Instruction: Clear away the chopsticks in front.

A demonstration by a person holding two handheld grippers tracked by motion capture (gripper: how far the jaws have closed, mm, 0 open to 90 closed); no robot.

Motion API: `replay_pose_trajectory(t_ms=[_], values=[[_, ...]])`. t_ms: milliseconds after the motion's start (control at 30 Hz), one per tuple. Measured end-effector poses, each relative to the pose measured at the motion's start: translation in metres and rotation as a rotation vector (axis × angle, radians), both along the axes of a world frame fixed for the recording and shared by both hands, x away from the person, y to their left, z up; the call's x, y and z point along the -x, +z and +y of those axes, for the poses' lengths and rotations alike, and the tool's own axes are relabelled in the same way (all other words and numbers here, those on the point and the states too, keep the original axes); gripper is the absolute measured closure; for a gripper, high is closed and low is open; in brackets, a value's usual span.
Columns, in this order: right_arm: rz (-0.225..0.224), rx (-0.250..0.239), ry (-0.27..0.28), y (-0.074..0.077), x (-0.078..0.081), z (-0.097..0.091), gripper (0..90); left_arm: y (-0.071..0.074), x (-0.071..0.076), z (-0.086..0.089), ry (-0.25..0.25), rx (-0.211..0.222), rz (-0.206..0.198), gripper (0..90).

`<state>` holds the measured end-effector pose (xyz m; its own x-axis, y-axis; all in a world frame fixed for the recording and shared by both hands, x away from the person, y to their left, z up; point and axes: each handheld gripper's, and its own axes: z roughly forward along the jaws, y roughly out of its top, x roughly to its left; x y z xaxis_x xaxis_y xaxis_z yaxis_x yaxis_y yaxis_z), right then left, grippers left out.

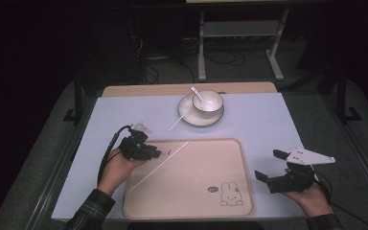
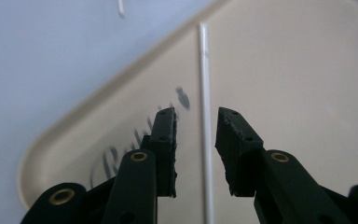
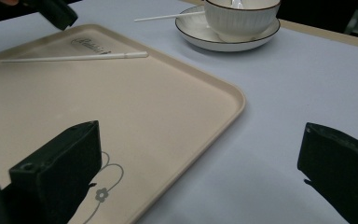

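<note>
Beige tray [image 1: 220, 158] with a rabbit drawing [image 1: 231, 194] outlined in dark lines and dark script lettering [image 3: 89, 44]. White chopstick [image 1: 158, 166] across it, another white chopstick [image 1: 179, 119] beyond. White ribbed bowl [image 1: 210, 102] and white saucer [image 1: 191, 117], both dark-rimmed. Pale lavender-blue tabletop [image 1: 263, 120]. Black jaws, brass-coloured rivets.

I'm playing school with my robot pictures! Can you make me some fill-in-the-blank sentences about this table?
1. One white chopstick lies on the beige ____.
2. The bowl stands on a ____.
3. The picture printed on the tray shows a ____.
4. The right gripper has its jaws wide ____.

Missing words: tray; plate; bunny; open
</note>
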<state>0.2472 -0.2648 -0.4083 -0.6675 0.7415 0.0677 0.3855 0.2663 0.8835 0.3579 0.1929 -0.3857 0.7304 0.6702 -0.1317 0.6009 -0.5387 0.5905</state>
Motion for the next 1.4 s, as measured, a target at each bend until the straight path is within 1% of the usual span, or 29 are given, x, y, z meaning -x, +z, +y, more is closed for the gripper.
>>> replay_pose_trajectory(t_ms=[33,67,100,133,167,200,233,267,367,433,467,500,533,567,700,733,833,900,933,967,1000,1067,1100,1200,1267,1333,1400], values=[[0.001,-0.002,-0.002,0.0,0.0,-0.001,0.0,0.004,-0.012,-0.005,0.007,-0.006,0.0,68.3],[0.001,-0.002,-0.002,0.0,0.0,-0.001,0.0,0.004,-0.012,-0.005,0.007,-0.006,0.0,68.6],[0.001,-0.005,-0.002,0.0,0.0,-0.001,0.0,0.008,-0.024,-0.01,0.007,-0.017,-0.003,69.2],[0.001,-0.005,-0.002,0.0,0.0,-0.001,0.0,0.008,-0.024,-0.01,0.007,-0.017,-0.003,69.2],[0.003,-0.005,-0.001,0.0,0.0,-0.001,0.0,0.013,-0.039,-0.016,0.018,-0.032,-0.009,69.4],[0.003,-0.005,-0.001,0.0,0.0,-0.001,0.0,0.013,-0.039,-0.016,0.018,-0.032,-0.009,69.6],[0.004,-0.005,-0.002,0.0,0.0,-0.002,0.0,0.016,-0.053,-0.022,0.023,-0.039,-0.009,69.8],[0.004,-0.005,-0.002,0.0,0.0,-0.002,0.0,0.016,-0.053,-0.022,0.023,-0.039,-0.009,70.1],[0.006,-0.007,-0.003,0.0,0.0,-0.002,0.0,0.017,-0.074,-0.03,0.028,-0.046,0.006,70.7],[0.004,-0.008,-0.003,0.0,0.0,-0.003,0.0,0.016,-0.086,-0.038,0.014,-0.054,0.023,70.7],[0.002,-0.01,-0.005,0.0,0.0,-0.003,0.0,0.015,-0.095,-0.046,0.008,-0.072,0.025,71.0],[0.003,-0.011,-0.005,0.0,0.0,-0.003,0.0,0.014,-0.1,-0.051,0.005,-0.081,0.032,72.0],[0.003,-0.011,-0.006,0.0,0.0,-0.004,0.0,0.014,-0.1,-0.051,0.005,-0.081,0.032,72.1],[0.003,-0.011,-0.006,0.0,0.0,-0.004,0.0,0.013,-0.104,-0.055,0.007,-0.084,0.034,72.3],[0.002,-0.013,-0.004,0.0,0.0,-0.004,0.0,0.008,-0.118,-0.067,-0.001,-0.132,0.041,73.5],[0.002,-0.015,-0.004,0.0,0.0,-0.004,0.0,0.006,-0.121,-0.069,-0.002,-0.137,0.043,73.9],[-0.001,-0.016,-0.004,0.0,0.0,-0.005,0.0,0.002,-0.13,-0.073,-0.001,-0.141,0.052,74.6],[0.0,-0.017,-0.004,0.0,0.0,-0.005,0.0,-0.003,-0.135,-0.076,0.007,-0.126,0.069,74.7],[0.0,-0.017,-0.004,0.0,0.0,-0.005,0.0,-0.003,-0.135,-0.076,0.007,-0.126,0.069,74.6],[-0.001,-0.018,-0.002,0.0,0.0,-0.005,0.0,-0.007,-0.138,-0.078,0.012,-0.137,0.079,74.6],[-0.001,-0.018,-0.002,0.0,0.0,-0.005,0.0,-0.007,-0.138,-0.078,0.012,-0.137,0.079,74.7],[0.0,-0.019,-0.002,0.0,0.0,-0.005,0.0,-0.012,-0.141,-0.078,0.017,-0.143,0.089,74.6],[-0.002,-0.02,-0.002,0.0,0.0,-0.005,0.0,-0.016,-0.142,-0.08,0.019,-0.15,0.095,76.0],[-0.001,-0.019,-0.002,0.0,0.0,-0.005,0.0,-0.02,-0.144,-0.081,0.019,-0.15,0.103,77.6],[0.0,-0.019,-0.003,0.0,0.0,-0.005,0.0,-0.022,-0.144,-0.083,0.021,-0.15,0.101,78.4],[-0.002,-0.02,-0.002,0.0,0.0,-0.005,0.0,-0.023,-0.145,-0.083,0.024,-0.151,0.103,81.3],[-0.001,-0.02,-0.002,0.0,0.0,-0.005,0.0,-0.023,-0.145,-0.084,0.036,-0.157,0.098,82.2]])
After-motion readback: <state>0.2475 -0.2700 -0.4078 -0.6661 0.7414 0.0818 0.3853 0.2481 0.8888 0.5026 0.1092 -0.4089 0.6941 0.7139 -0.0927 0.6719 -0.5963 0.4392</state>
